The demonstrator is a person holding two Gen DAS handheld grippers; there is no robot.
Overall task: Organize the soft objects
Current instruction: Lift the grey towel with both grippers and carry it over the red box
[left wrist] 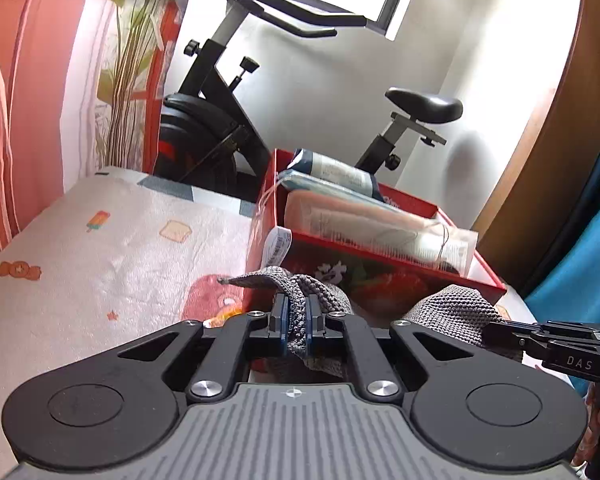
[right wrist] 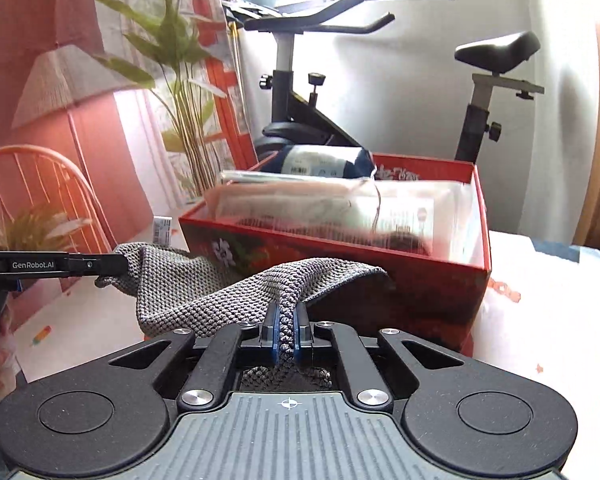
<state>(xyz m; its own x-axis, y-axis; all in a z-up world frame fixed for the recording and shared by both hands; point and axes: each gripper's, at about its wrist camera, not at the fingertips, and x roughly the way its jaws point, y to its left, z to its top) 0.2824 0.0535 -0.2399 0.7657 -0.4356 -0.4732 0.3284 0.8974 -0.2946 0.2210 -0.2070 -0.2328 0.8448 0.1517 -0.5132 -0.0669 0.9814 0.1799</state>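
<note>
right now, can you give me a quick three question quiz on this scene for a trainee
1. True or false: both tongs, left tongs and right tongs, are shut on the same grey knitted cloth.
2. What colour is the box behind the cloth? A) blue B) red C) green
3. Fill in: the box already holds several ____ packets.

Key: 1 true; 2 B; 3 plastic-wrapped
</note>
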